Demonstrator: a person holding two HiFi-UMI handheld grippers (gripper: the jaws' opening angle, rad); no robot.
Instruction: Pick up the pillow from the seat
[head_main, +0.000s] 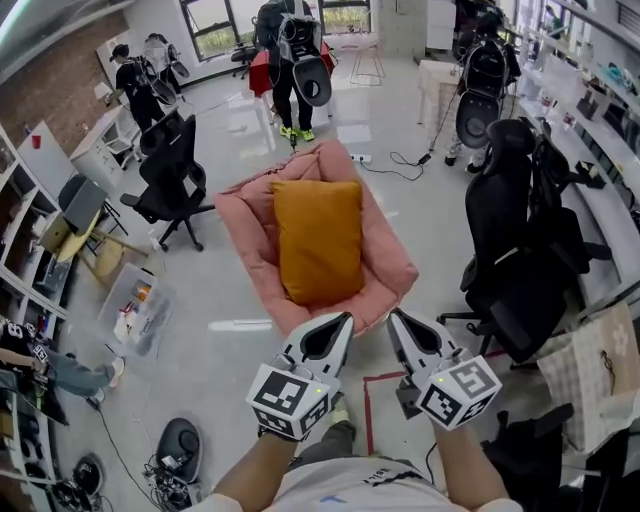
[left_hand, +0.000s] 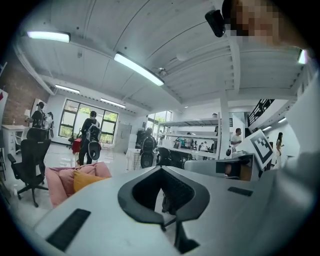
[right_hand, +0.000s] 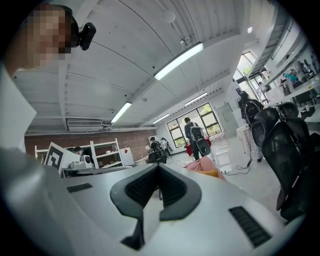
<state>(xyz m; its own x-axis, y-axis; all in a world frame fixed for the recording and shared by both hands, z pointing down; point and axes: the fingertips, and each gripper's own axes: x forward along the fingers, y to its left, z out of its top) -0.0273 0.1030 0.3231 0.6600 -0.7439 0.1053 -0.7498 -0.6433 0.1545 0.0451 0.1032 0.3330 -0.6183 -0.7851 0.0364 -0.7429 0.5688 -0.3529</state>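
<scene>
At the bottom of the head view, the left tongs (head_main: 342, 322) and the right tongs (head_main: 397, 318) are held side by side, their tips pointing toward the seat. Each gripper's own view shows its grey jaws pressed together at the tip, with nothing between them. Neither pair touches the pillow.

Just beyond the tips, a low pink padded fabric seat (head_main: 243, 215) sits on the glossy grey floor (head_main: 230, 380). Its raised sides curve round like a shallow bowl. Inside it lies the mustard-orange rectangular fabric pillow (head_main: 318, 240), flat along the middle with its long side running away from the person. It rests on the padding, with pink showing on either side. In the left gripper view the pillow is an orange wedge low on the left, tucked within the pink.

Left of the seat stands a black mesh office chair on castors (head_main: 170, 180). Nearer the left edge, a clear plastic storage bin (head_main: 125, 290) on the floor holds a jumble of small items, some red and orange, too small to identify. White open shelves (head_main: 20, 260) line that edge, and their contents are unclear. Right of the seat stand black high-backed office chairs (head_main: 520, 250). A thin red tape line (head_main: 368, 410) marks the floor near the right tongs. Farther off, people wearing black back-mounted rigs (head_main: 295, 60) stand by the windows.
</scene>
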